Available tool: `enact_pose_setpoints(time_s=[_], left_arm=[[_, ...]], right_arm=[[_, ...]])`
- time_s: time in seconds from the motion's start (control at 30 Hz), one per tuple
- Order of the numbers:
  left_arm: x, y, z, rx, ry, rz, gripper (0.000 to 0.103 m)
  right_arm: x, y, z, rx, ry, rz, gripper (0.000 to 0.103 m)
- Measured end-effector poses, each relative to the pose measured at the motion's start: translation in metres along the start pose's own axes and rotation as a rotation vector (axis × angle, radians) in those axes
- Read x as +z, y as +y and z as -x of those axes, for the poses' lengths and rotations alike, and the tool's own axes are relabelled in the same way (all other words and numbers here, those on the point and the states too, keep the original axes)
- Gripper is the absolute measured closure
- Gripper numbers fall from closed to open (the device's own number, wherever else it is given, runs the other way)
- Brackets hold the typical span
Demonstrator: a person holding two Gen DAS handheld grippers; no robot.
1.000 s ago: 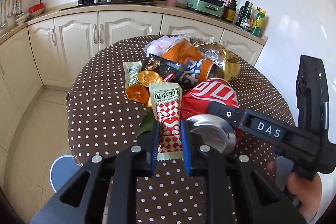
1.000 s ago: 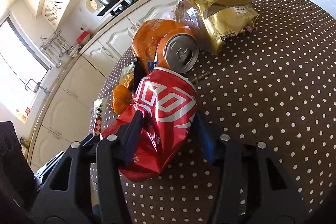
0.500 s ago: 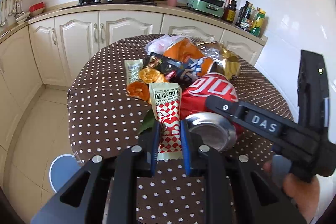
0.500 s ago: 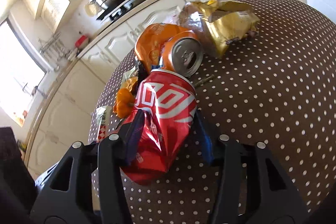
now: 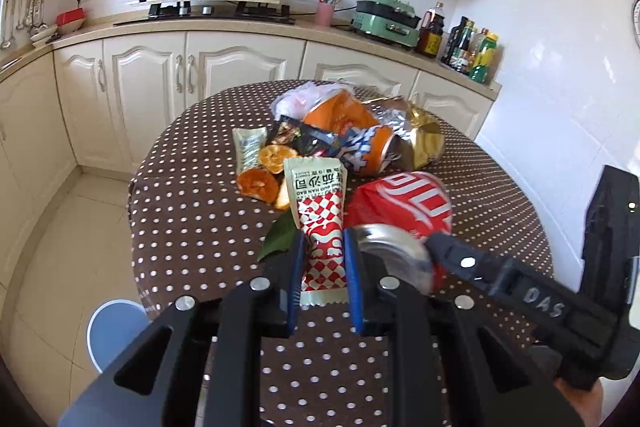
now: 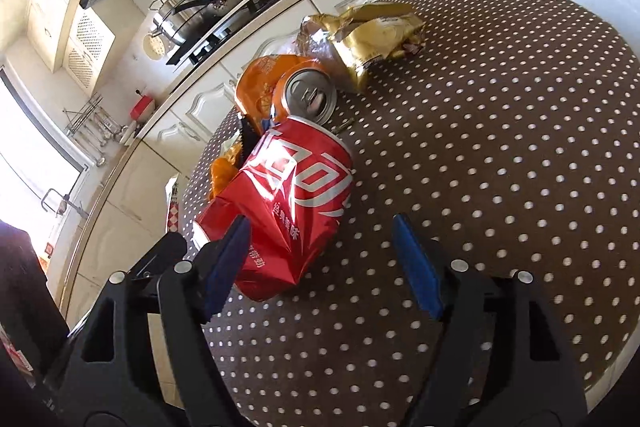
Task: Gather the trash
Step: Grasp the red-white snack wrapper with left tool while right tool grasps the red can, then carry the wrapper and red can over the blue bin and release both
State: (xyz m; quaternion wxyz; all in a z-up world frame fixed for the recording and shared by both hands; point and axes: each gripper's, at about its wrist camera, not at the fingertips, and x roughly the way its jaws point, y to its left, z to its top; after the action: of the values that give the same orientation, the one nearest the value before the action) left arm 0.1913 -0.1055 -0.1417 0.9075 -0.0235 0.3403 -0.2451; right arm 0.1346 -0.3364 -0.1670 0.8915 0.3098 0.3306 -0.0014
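The crushed red soda can [image 6: 288, 203] lies on its side on the brown dotted tablecloth [image 6: 500, 155], in front of an orange can [image 6: 308, 95]. The right gripper [image 6: 324, 255] is opening; its left finger touches the can, the other stands apart. The left gripper [image 5: 322, 267], nearly closed, pinches a red-and-white checked sachet [image 5: 320, 223] beside orange peels [image 5: 258, 185].

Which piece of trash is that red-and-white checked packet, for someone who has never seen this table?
Start at the round dotted table and its trash pile. The packet lies at the pile's near edge, left of the crushed red can and right of the orange peels. It alone is flat, white on top with red-and-white checks below.
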Motion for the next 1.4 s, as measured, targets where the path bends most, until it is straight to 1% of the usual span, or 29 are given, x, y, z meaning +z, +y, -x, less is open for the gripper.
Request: enact_pose_setpoints(time_s=[0.07, 0.13, 0.2, 0.27, 0.4, 0.47, 0.53, 0.57, 0.63, 0.7, 0.77, 0.87, 1.03, 1.1, 1.2, 1.27, 1.33, 1.4], left_arm=[[-0.001, -0.004, -0.001, -0.009, 0.009, -0.013, 0.084], [-0.002, -0.008, -0.001, -0.003, 0.006, -0.026, 0.084], [-0.001, -0.007, -0.001, -0.016, 0.011, -0.023, 0.084], [-0.001, -0.005, -0.004, -0.008, 0.019, -0.019, 0.084], [-0.002, 0.001, -0.011, -0.005, 0.033, 0.004, 0.084], [-0.002, 0.004, -0.012, -0.002, 0.034, 0.010, 0.084], [-0.002, 0.006, -0.011, 0.006, 0.028, 0.014, 0.084], [-0.001, 0.008, -0.011, 0.008, 0.022, 0.016, 0.084], [0.000, 0.012, -0.010, -0.007, 0.021, 0.028, 0.084], [0.000, 0.015, -0.008, 0.001, 0.015, 0.033, 0.084], [0.001, 0.022, -0.006, -0.008, 0.009, 0.055, 0.084], [0.002, 0.031, -0.003, -0.011, 0.000, 0.081, 0.084], [0.004, 0.046, 0.012, -0.006, -0.041, 0.111, 0.084], [0.006, 0.054, 0.022, -0.003, -0.066, 0.125, 0.084], [0.007, 0.068, 0.034, 0.013, -0.096, 0.153, 0.084], [0.004, 0.082, 0.045, 0.034, -0.118, 0.179, 0.084], [-0.001, 0.102, 0.056, 0.074, -0.138, 0.214, 0.084], [-0.007, 0.121, 0.064, 0.103, -0.149, 0.243, 0.084]], right_arm=[[-0.001, 0.008, -0.005, 0.004, 0.006, 0.009, 0.030], [0.000, 0.011, -0.009, 0.004, 0.004, 0.010, 0.030], [0.003, 0.013, -0.013, 0.029, 0.012, -0.001, 0.030], [0.006, 0.017, -0.019, 0.049, 0.018, -0.011, 0.030], [0.015, 0.020, -0.030, 0.057, 0.027, -0.018, 0.031], [0.018, 0.022, -0.036, 0.050, 0.029, -0.005, 0.033], [0.019, 0.021, -0.040, 0.047, 0.028, -0.005, 0.055], [0.019, 0.019, -0.042, 0.067, 0.031, -0.008, 0.055], [0.020, 0.021, -0.042, 0.069, 0.019, 0.008, 0.057], [0.020, 0.027, -0.040, 0.068, -0.001, 0.041, 0.058], [0.019, 0.035, -0.036, 0.064, -0.034, 0.078, 0.058], [0.019, 0.044, -0.033, 0.073, -0.064, 0.104, 0.059], [0.020, 0.054, -0.028, 0.090, -0.099, 0.133, 0.059], [0.020, 0.064, -0.027, 0.100, -0.107, 0.155, 0.059], [0.018, 0.092, -0.029, 0.136, -0.111, 0.198, 0.059], [0.013, 0.112, -0.033, 0.160, -0.105, 0.237, 0.059], [0.006, 0.137, -0.041, 0.180, -0.099, 0.285, 0.059], [-0.005, 0.161, -0.056, 0.208, -0.071, 0.326, 0.059]])
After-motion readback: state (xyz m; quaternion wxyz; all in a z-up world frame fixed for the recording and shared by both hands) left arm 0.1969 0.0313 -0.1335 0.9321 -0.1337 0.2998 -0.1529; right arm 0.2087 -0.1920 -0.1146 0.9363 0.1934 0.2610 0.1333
